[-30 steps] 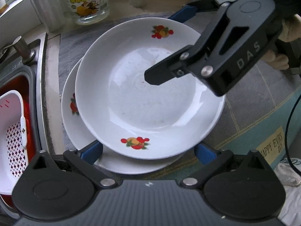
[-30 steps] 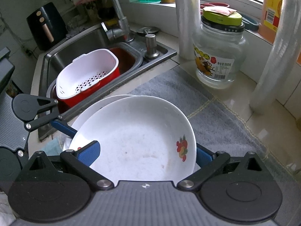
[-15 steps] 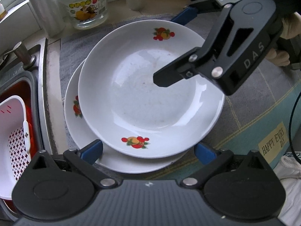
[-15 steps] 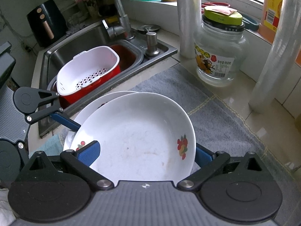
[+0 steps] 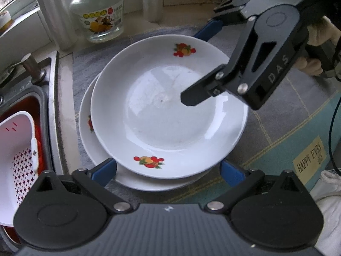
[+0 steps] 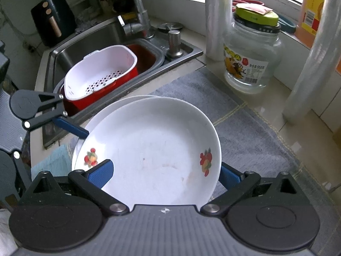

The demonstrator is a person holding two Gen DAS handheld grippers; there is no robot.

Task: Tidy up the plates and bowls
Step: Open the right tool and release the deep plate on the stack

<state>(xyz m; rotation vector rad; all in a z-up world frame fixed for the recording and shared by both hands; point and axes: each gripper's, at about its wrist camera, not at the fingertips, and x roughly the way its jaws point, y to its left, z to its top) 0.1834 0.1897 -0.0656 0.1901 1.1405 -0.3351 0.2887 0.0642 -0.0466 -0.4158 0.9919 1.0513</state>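
On the grey mat beside the sink, two white plates sat stacked, the upper plate shifted off-centre so the lower plate showed as a crescent toward the sink. The right gripper reached over the upper plate, its fingers spread wide to either side of the near rim, gripping nothing; it looked placed to nudge or steady the plate, not lift it. The left gripper waited low at the opposite edge, its blue pads likewise wide apart, flanking the rims without closing. Judging by the offset, squaring the stack seemed the step in hand. A glass jar stood near the mat's far edge, close enough to mind.
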